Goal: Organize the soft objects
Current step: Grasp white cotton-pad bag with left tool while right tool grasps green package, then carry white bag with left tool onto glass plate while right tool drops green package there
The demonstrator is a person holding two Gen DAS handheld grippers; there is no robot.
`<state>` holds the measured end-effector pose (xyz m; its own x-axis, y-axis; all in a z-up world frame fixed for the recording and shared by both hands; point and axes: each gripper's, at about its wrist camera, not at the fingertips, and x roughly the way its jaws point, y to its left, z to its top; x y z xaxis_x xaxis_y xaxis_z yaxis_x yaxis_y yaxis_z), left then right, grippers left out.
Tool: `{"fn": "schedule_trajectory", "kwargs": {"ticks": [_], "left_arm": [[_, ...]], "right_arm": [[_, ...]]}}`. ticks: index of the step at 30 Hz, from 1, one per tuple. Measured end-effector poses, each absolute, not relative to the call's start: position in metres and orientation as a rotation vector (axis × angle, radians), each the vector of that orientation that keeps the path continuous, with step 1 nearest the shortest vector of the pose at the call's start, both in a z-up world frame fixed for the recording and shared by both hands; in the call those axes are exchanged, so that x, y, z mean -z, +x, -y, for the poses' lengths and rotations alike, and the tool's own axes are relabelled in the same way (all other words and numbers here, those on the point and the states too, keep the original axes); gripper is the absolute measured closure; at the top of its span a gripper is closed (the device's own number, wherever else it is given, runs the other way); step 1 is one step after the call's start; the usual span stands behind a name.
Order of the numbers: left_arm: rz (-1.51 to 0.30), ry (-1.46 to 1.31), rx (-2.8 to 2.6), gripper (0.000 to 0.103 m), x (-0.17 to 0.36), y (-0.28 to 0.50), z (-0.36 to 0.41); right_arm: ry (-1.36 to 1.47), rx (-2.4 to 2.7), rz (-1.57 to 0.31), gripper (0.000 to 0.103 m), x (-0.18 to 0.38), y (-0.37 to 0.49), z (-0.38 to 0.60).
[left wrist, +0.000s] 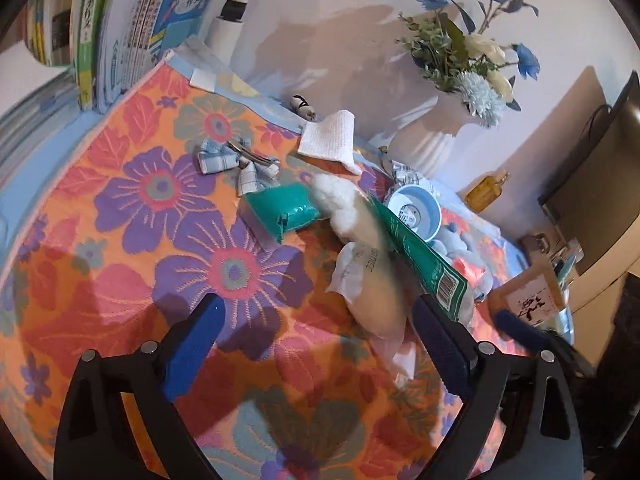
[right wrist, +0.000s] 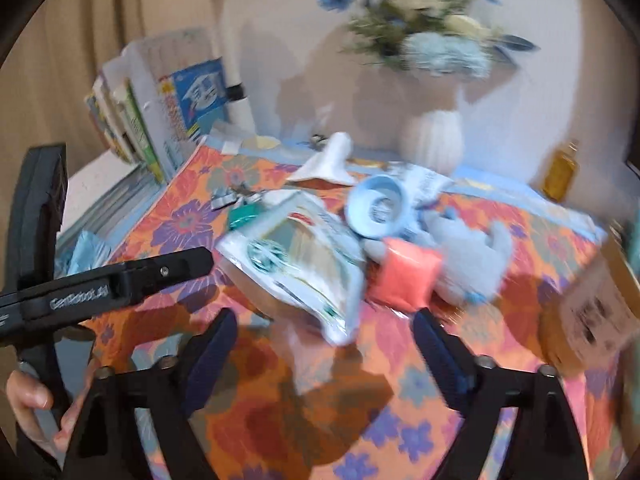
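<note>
The right wrist view is smeared with motion: the flowers [right wrist: 432, 36] above the white vase [right wrist: 434, 142] are a streaky blur, and the print on the plastic bag [right wrist: 296, 268] cannot be read. A grey plush toy [right wrist: 468, 256] lies partly behind a pink packet [right wrist: 404, 274], its shape unclear. The cardboard box [right wrist: 592, 312] runs off the right edge. In the left wrist view, the books [left wrist: 120, 28] are cut off at the top, and the dark screen [left wrist: 600, 200] is cut by the frame's right rim.
</note>
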<state>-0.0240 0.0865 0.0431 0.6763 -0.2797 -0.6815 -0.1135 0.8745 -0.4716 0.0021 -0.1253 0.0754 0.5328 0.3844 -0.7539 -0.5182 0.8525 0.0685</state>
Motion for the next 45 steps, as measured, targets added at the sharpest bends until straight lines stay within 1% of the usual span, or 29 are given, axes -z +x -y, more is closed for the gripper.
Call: {"fn": "schedule_trajectory", "kwargs": {"ticks": [1,3,5,8,10,11,13,14,15,16,17,18,19,24,29,31,36,37,38,39,40,43,44,45], "left_arm": [[-0.833,-0.523,0.106,0.009,-0.042,-0.023,-0.087],[-0.837,-0.52,0.11,0.009,-0.041,-0.017,-0.086],[-0.835,-0.491,0.115,0.009,-0.042,-0.012,-0.078],[-0.839,-0.479,0.128,0.009,-0.041,-0.002,-0.069],[-0.86,-0.503,0.132,0.011,-0.035,0.007,-0.063],[-0.866,-0.511,0.141,0.015,-0.033,0.01,-0.059],[-0.882,-0.497,0.147,0.033,-0.029,0.02,-0.045],[-0.9,-0.477,0.143,0.038,-0.026,0.026,-0.037],[-0.908,-0.472,0.149,0.05,-0.024,0.03,-0.033],[-0.915,-0.471,0.148,0.059,-0.022,0.034,-0.028],[-0.913,-0.471,0.134,0.064,-0.019,0.036,-0.026],[-0.907,-0.474,0.128,0.067,-0.018,0.035,-0.027],[-0.893,-0.481,0.127,0.069,-0.019,0.032,-0.027],[-0.848,-0.463,0.125,0.07,-0.033,0.0,-0.024],[-0.774,-0.458,0.151,0.07,-0.059,-0.048,-0.028],[-0.751,-0.454,0.174,0.07,-0.07,-0.064,-0.03],[-0.71,-0.385,0.188,0.07,-0.089,-0.082,-0.023],[-0.705,-0.37,0.194,0.07,-0.091,-0.084,-0.02],[-0.704,-0.362,0.204,0.07,-0.092,-0.085,-0.016],[-0.704,-0.359,0.214,0.07,-0.091,-0.085,-0.013],[-0.705,-0.356,0.222,0.07,-0.091,-0.086,-0.011],[-0.714,-0.341,0.245,0.07,-0.089,-0.085,-0.002],[-0.714,-0.337,0.253,0.07,-0.089,-0.085,0.001],[-0.715,-0.335,0.26,0.07,-0.089,-0.085,0.004]], "right_arm": [[-0.175,-0.539,-0.858,0.033,-0.071,0.007,0.12],[-0.174,-0.512,-0.862,0.046,-0.064,0.019,0.11],[-0.146,-0.496,-0.856,0.052,-0.059,0.03,0.109],[-0.086,-0.497,-0.849,0.075,-0.057,0.039,0.118],[-0.038,-0.493,-0.837,0.082,-0.058,0.04,0.134],[-0.017,-0.494,-0.835,0.084,-0.059,0.04,0.14],[0.037,-0.504,-0.826,0.085,-0.061,0.038,0.156],[0.066,-0.513,-0.819,0.085,-0.063,0.035,0.164],[0.08,-0.518,-0.814,0.088,-0.065,0.032,0.17],[0.091,-0.522,-0.807,0.088,-0.068,0.028,0.177],[0.096,-0.521,-0.797,0.089,-0.071,0.022,0.182],[0.101,-0.523,-0.789,0.089,-0.074,0.016,0.187],[0.11,-0.528,-0.782,0.089,-0.077,0.009,0.194],[0.194,-0.542,-0.79,0.089,-0.086,-0.021,0.232],[0.476,-0.567,-0.93,0.089,-0.067,-0.046,0.275],[0.464,-0.505,-0.983,0.089,-0.058,-0.058,0.282],[0.399,-0.491,-1.121,0.084,-0.041,-0.091,0.286],[0.342,-0.449,-1.124,0.074,-0.042,-0.099,0.29],[0.309,-0.408,-1.115,0.049,-0.043,-0.101,0.295],[0.287,-0.365,-1.093,0.035,-0.045,-0.104,0.302],[0.28,-0.322,-1.055,0.018,-0.05,-0.105,0.312],[0.282,-0.336,-1.016,0.014,-0.063,-0.099,0.321],[0.262,-0.383,-1.027,0.003,-0.063,-0.093,0.315],[0.239,-0.416,-1.041,0.0,-0.061,-0.085,0.308]]}}
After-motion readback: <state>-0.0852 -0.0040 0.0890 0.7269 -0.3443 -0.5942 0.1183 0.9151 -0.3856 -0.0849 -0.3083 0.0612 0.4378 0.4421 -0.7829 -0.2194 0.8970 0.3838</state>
